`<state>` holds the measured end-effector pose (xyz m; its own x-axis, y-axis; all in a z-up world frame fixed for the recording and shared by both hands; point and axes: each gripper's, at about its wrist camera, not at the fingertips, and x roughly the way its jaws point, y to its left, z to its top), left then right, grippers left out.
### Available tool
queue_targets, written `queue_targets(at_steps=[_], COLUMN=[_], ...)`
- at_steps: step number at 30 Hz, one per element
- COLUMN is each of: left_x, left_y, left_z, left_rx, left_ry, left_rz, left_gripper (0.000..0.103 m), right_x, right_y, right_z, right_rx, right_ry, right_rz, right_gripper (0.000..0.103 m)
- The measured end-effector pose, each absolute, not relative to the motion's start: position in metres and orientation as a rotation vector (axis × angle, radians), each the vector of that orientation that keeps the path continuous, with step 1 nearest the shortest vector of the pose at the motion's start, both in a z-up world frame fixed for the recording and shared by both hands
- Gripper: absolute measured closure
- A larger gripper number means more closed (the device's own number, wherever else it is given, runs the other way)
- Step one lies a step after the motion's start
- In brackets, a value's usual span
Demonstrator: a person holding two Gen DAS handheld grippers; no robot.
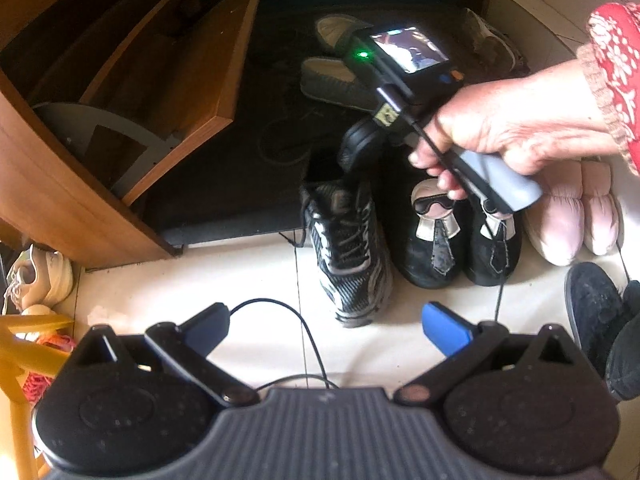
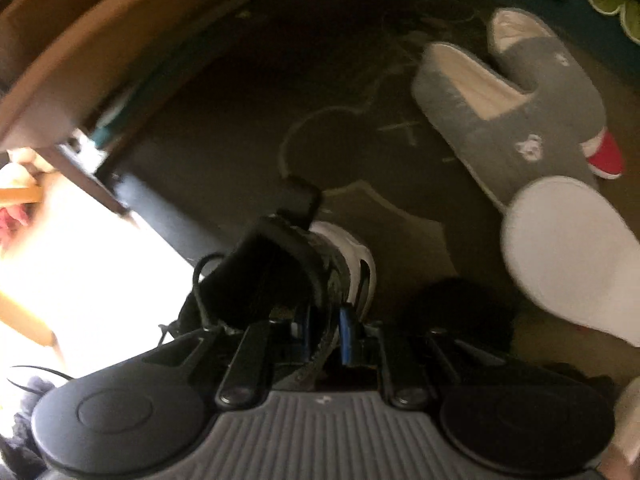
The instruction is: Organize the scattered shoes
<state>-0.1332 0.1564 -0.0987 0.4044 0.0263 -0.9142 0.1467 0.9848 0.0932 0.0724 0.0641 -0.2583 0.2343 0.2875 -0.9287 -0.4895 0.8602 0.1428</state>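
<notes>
- Left gripper (image 1: pixel 326 330), nearest, hangs over pale floor tile with its blue pads spread wide and nothing between them; it is free to steady or square up a shoe
- Right gripper (image 2: pixel 326 334) has its pads pinched almost together on the collar edge of the black sneaker (image 2: pixel 280 264), close to the heel; in the left view the person's hand (image 1: pixel 508 128) drives that tool down onto the sneaker (image 1: pixel 348 248)
- The sneaker sits half on tile, half on the dark mat (image 1: pixel 224 168), toe toward the left gripper, just beside the black pair (image 1: pixel 436 248) with the pink slippers (image 1: pixel 572 220) next along
- A thin collar grip will probably let the toe sag and swing, so lift slowly and keep the heel high
- The lace trails loose by the toe; clear it before sliding the sneaker, as it could snag
- Keep the travel low and short, judging by the tight row
- Beyond lie the grey slippers (image 2: pixel 516 92), then the open cabinet (image 1: pixel 132 92) at left; avoid brushing the slippers if the sneaker goes that way
</notes>
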Motion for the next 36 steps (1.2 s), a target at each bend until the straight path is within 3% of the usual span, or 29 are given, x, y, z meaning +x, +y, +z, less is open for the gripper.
queue_targets(at_steps=[16, 20, 22, 24, 36], left_x=[-0.133, -0.131, -0.131, -0.131, -0.122], left_y=[0.158, 0.158, 0.158, 0.158, 0.164], left_z=[-0.103, -0.102, -0.101, -0.1, -0.088], left_rx=[0.156, 0.148, 0.144, 0.141, 0.034], left_ry=[1.17, 1.165, 1.164, 1.163, 1.14], left_rz=[-0.067, -0.071, -0.074, -0.073, 0.029], left_gripper=[0.0, 0.0, 0.0, 0.0, 0.0], right_x=[0.075, 0.079, 0.08, 0.079, 0.049], right_y=[0.089, 0.084, 0.082, 0.078, 0.034], right_z=[-0.265, -0.261, -0.255, -0.248, -0.204], right_rx=[-0.285, -0.208, -0.171, -0.149, -0.111], right_ry=[1.173, 1.2, 1.205, 1.195, 1.269], right_rz=[0.629, 0.613, 0.614, 0.604, 0.56], right_gripper=[0.087, 0.078, 0.07, 0.055, 0.054])
